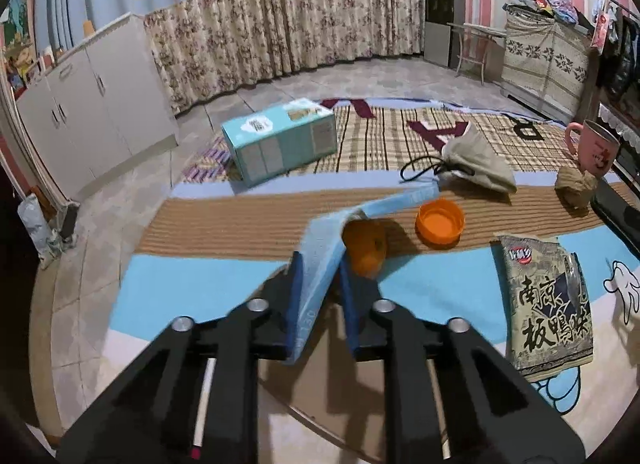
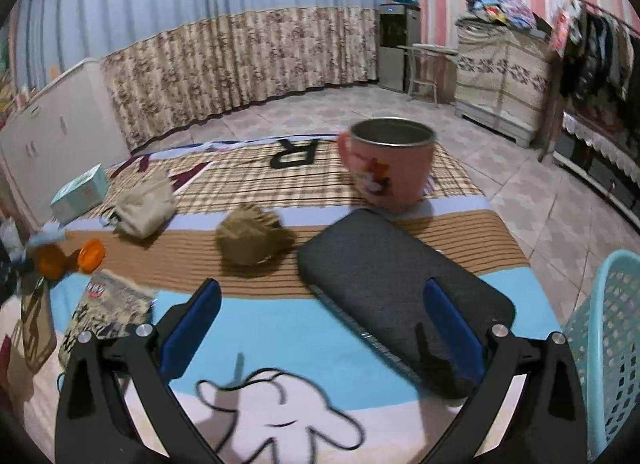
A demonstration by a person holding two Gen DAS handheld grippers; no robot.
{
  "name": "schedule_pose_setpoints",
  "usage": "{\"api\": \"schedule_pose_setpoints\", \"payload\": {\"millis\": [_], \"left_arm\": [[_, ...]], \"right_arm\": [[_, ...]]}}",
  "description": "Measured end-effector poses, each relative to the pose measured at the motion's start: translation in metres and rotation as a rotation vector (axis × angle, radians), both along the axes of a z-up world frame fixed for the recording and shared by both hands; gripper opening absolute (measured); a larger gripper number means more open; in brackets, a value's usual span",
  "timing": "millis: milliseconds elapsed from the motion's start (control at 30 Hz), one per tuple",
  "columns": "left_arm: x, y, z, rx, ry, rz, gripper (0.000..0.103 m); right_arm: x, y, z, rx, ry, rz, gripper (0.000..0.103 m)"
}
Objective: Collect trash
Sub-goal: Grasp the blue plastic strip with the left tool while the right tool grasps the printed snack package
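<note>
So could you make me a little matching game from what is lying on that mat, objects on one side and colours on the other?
Things:
1. mug
2. bottle cap
3. laundry basket
4. drawstring pouch

Colours:
A. orange
B. beige
C. pink
D. light blue

Pairs: 1-C, 2-A, 3-D, 4-B.
</note>
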State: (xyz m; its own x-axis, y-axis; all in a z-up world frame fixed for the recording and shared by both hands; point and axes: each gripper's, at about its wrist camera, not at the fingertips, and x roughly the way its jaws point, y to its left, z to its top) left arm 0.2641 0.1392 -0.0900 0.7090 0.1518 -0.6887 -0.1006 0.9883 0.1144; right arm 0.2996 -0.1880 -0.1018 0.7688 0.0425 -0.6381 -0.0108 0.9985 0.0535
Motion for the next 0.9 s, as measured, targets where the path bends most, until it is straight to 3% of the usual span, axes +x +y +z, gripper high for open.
{"api": "schedule_pose_setpoints", "payload": {"millis": [67, 267, 567, 633, 700, 767, 900], "left_arm": [[-0.001, -0.003, 0.003, 0.042, -0.014, 0.011, 0.006], [-0.007, 0.000, 0.020, 0.084, -0.082, 0.040, 0.006], [-0.011, -0.001, 0.032, 0.125, -0.117, 0.042, 0.006], [-0.011, -0.001, 0.035, 0.113, -0.123, 0.039, 0.006], [-0.011, -0.001, 0.037, 0.106, -0.127, 0.035, 0.006], [-0.012, -0.002, 0.038, 0.105, -0.129, 0.029, 0.006], [-0.013, -0.003, 0.038, 0.101, -0.132, 0.023, 0.006]], "right_arm": [[-0.003, 0.012, 0.000, -0.020, -0.001, 0.027, 0.099], [-0.012, 0.052, -0.004, -0.060, 0.029, 0.117, 0.099], [-0.029, 0.091, -0.014, -0.065, 0.108, 0.206, 0.096], [-0.027, 0.099, -0.020, -0.083, 0.143, 0.223, 0.073], [-0.024, 0.107, -0.029, -0.079, 0.189, 0.256, 0.061], [-0.022, 0.109, -0.028, -0.071, 0.192, 0.261, 0.057], [-0.022, 0.117, -0.027, -0.055, 0.197, 0.292, 0.032]]}}
